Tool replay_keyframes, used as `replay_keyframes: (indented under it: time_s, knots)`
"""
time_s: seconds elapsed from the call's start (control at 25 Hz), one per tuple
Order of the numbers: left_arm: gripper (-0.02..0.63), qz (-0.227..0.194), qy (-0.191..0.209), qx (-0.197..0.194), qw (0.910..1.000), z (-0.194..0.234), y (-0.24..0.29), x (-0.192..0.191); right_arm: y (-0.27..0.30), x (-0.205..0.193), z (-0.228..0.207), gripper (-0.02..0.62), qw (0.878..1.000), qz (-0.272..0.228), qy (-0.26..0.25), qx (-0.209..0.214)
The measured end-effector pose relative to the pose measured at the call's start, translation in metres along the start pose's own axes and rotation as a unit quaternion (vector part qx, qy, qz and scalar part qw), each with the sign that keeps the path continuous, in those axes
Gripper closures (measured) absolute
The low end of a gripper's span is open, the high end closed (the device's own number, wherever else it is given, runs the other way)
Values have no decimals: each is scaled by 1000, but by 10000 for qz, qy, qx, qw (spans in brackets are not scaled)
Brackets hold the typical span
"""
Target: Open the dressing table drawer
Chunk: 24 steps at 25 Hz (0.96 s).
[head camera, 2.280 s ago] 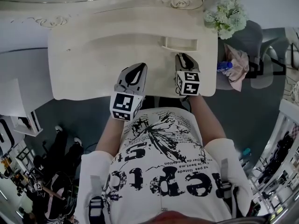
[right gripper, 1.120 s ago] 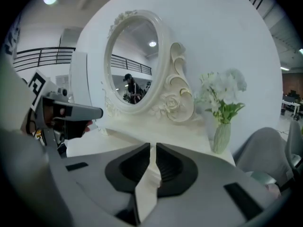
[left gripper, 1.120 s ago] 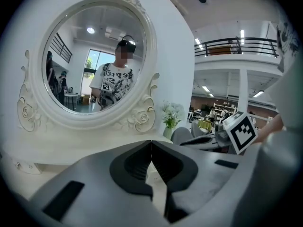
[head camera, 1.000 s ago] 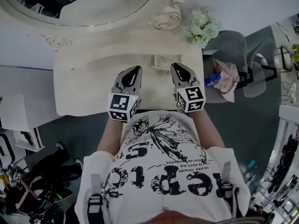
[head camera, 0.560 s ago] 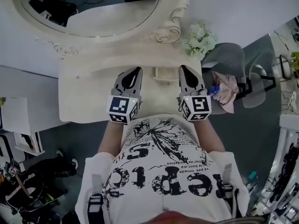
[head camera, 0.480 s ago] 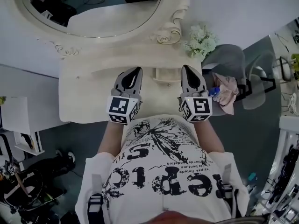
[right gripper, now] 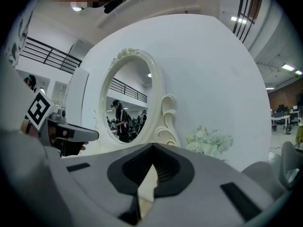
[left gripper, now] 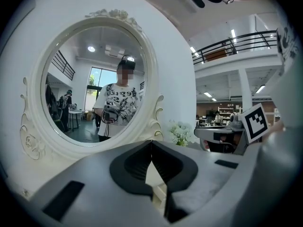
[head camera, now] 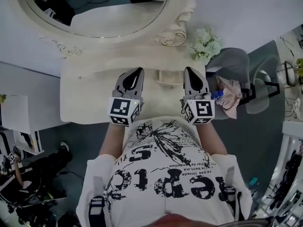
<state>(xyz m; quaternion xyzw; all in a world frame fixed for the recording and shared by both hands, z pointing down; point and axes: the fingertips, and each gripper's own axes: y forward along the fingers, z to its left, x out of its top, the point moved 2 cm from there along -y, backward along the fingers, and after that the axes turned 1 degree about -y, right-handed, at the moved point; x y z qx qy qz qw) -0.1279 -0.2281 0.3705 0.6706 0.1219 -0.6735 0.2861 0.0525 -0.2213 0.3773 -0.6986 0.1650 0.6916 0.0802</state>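
Your left tongs and right tongs have risen clear of the surface, each pair pressed together on nothing, while the little drawer juts out at the far side between them, so the opening looks done.

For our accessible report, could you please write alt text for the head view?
Seen from above, a person holds the left gripper and right gripper, both shut and empty, over a dressing table with an oval mirror; white flowers stand at its right.
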Motion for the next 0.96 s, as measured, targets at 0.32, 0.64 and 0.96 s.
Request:
replay_keyframes:
  time_s: [0.32, 0.64, 0.96]
  knots:
    - [588, 12, -15, 26, 10000, -2, -1, -1, 3, -7, 1, 578, 9998, 121, 51, 113]
    - [587, 47, -44, 46, 10000, -3, -4, -4, 2, -15, 5, 578, 9995, 253, 10, 171]
    - [586, 80, -19, 39, 10000, -7, -8, -6, -1, -21, 7, 578, 9994, 285, -7, 182]
